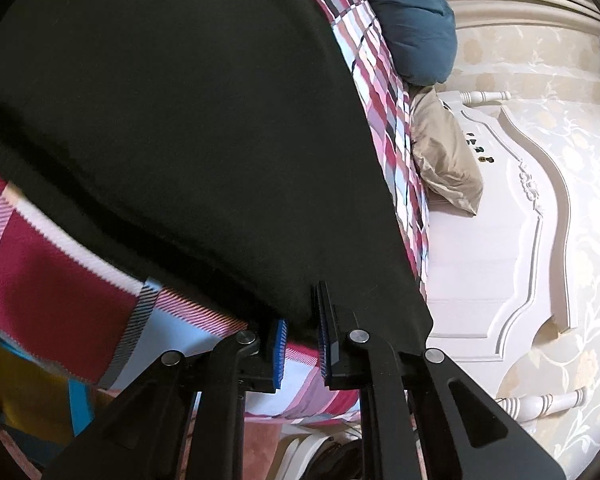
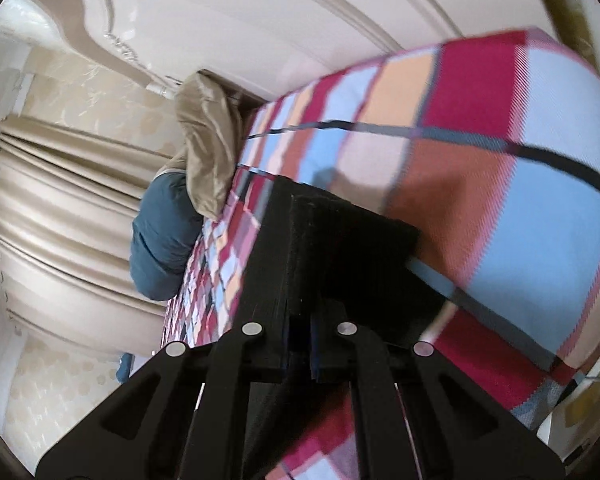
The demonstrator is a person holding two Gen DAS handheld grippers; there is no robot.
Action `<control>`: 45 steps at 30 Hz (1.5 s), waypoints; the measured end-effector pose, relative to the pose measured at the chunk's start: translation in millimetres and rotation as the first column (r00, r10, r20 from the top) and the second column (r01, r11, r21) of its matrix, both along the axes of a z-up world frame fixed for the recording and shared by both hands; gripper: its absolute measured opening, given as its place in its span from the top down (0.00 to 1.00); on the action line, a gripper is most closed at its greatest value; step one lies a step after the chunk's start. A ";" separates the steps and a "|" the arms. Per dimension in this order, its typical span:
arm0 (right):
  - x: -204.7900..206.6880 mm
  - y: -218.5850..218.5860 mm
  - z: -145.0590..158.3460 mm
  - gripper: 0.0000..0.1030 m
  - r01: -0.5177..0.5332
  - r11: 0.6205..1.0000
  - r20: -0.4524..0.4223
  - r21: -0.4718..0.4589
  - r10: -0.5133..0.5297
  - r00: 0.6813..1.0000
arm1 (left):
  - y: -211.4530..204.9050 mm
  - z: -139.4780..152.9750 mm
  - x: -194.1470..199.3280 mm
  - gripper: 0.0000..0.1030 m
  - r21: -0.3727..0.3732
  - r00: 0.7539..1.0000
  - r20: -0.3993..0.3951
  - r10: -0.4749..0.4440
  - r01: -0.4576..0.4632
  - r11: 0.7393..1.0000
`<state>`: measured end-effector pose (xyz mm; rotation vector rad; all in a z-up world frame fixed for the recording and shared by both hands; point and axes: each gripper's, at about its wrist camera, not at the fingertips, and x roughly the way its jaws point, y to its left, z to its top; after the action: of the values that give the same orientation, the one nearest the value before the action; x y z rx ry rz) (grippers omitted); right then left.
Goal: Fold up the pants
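Note:
The black pants (image 1: 172,128) fill most of the left wrist view, lifted over the plaid bedspread (image 1: 60,292). My left gripper (image 1: 302,336) is shut on the pants' lower edge, the cloth pinched between its blue pads (image 1: 280,344). In the right wrist view the pants (image 2: 332,240) hang as a folded black strip over the plaid bedspread (image 2: 500,184). My right gripper (image 2: 300,340) is shut on the near end of that strip, its jaws almost touching.
A teal pillow (image 1: 408,16) and a tan pillow (image 1: 444,156) lie against the white carved headboard (image 1: 500,240). They show in the right wrist view too: teal pillow (image 2: 160,240), tan pillow (image 2: 204,144). Beige curtains (image 2: 60,208) hang beyond.

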<state>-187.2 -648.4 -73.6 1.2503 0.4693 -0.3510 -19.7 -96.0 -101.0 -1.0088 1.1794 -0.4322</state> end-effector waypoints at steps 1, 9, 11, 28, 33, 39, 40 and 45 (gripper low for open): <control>-1.6 0.1 -3.3 0.94 0.005 1.000 -0.002 0.005 -0.005 1.000 | 0.5 0.6 -1.0 0.87 0.005 1.000 0.005 -0.003 0.003 1.000; -8.6 -3.8 -30.3 0.94 0.033 0.996 0.011 0.079 -0.034 0.999 | -4.6 -6.9 0.8 0.78 0.007 0.998 0.046 -0.038 0.038 0.999; -14.9 -5.9 -31.3 0.90 0.042 0.995 0.028 0.095 -0.045 0.999 | -4.7 -4.7 0.8 0.62 -0.035 0.997 0.061 -0.055 0.057 0.998; 27.5 209.9 -44.3 0.55 -0.384 0.886 0.175 0.259 0.348 0.921 | 85.9 28.6 -23.4 0.33 0.000 0.975 0.210 0.077 -0.078 0.997; 59.2 244.9 -49.9 0.55 -0.439 0.863 0.175 0.252 0.405 0.897 | 139.9 31.1 -18.9 0.23 0.026 0.951 0.251 0.178 -0.190 0.981; 54.3 243.1 -43.8 0.55 -0.401 0.883 0.117 0.244 0.383 0.916 | 192.6 23.1 -10.8 0.23 0.035 0.927 0.241 0.287 -0.304 0.952; 50.0 246.2 -42.9 0.55 -0.391 0.886 0.120 0.249 0.373 0.920 | 197.7 23.4 -10.3 0.23 0.037 0.923 0.246 0.297 -0.315 0.948; 54.4 255.6 -42.2 0.55 -0.395 0.881 0.157 0.259 0.366 0.917 | 219.1 14.5 -1.9 0.23 0.057 0.919 0.261 0.296 -0.321 0.945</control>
<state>-132.9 -392.8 -115.8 1.4121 0.6812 0.1237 -21.6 123.1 -86.6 -1.0019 0.7897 -0.2373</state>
